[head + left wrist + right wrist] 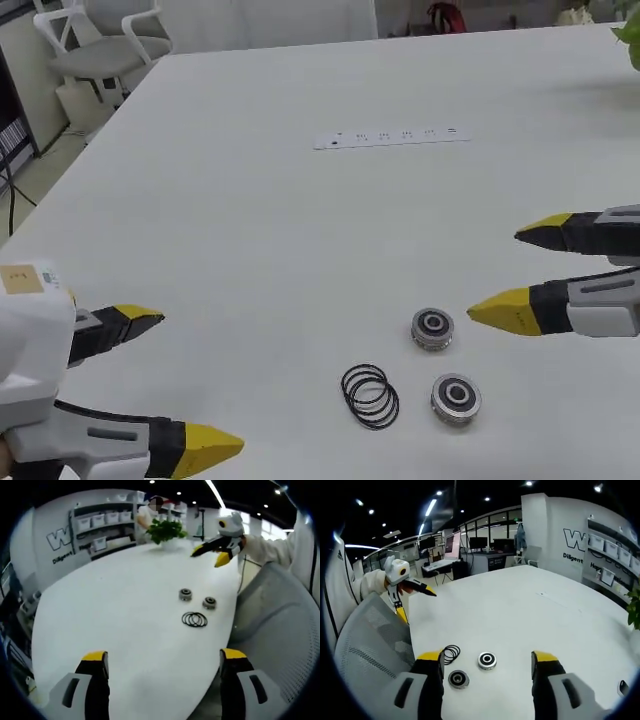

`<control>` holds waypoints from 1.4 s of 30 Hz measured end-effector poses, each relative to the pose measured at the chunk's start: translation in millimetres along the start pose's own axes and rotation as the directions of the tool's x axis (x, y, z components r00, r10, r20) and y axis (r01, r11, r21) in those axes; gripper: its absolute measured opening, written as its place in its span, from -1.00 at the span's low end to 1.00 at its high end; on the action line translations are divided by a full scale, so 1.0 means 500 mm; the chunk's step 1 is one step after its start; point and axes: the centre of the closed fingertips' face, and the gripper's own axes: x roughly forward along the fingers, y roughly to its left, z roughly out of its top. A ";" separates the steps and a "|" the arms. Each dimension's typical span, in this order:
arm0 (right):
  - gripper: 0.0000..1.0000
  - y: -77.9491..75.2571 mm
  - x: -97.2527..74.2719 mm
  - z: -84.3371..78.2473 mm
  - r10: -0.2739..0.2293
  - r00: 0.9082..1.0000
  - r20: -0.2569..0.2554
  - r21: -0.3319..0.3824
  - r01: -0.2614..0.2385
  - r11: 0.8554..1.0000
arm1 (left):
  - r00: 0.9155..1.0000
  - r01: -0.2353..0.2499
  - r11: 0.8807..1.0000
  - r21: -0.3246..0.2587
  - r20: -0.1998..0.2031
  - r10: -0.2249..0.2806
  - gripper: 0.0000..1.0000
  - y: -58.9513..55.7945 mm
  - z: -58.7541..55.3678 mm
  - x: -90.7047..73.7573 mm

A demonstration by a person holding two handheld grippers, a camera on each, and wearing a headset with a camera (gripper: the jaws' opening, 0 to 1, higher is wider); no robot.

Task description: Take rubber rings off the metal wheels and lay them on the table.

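Two metal wheels lie flat on the white table: one farther from me, one nearer. A small pile of black rubber rings lies just left of the nearer wheel. My right gripper hovers open right of the wheels, its lower yellow tip close to the far wheel. My left gripper stands open at the bottom left, well away from them. In the left gripper view the wheels and rings lie ahead. The right gripper view has the wheels and rings between its jaws.
A flat white power strip is set into the table farther back. An office chair stands past the far left corner. A potted plant sits at the far end of the table. A grey mesh chair back is near the table's edge.
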 end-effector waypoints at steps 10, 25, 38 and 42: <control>0.62 0.000 -0.015 -0.056 -0.010 0.999 -0.044 -0.002 0.010 1.000 | 1.000 0.020 1.000 -0.009 0.024 -0.020 0.97 -0.010 0.006 0.015; 0.96 0.022 -0.024 -0.128 0.008 0.997 -0.078 0.044 -0.004 0.999 | 0.997 0.048 0.998 -0.040 0.056 -0.045 1.00 -0.019 0.005 0.027; 1.00 0.038 -0.021 -0.164 0.027 0.995 -0.099 0.096 -0.018 0.995 | 0.993 0.062 0.994 -0.088 0.101 -0.053 1.00 -0.025 -0.001 0.035; 1.00 0.042 -0.017 -0.175 0.015 0.993 -0.114 0.087 -0.005 0.996 | 0.995 0.053 0.995 -0.090 0.086 -0.045 1.00 -0.022 -0.012 0.040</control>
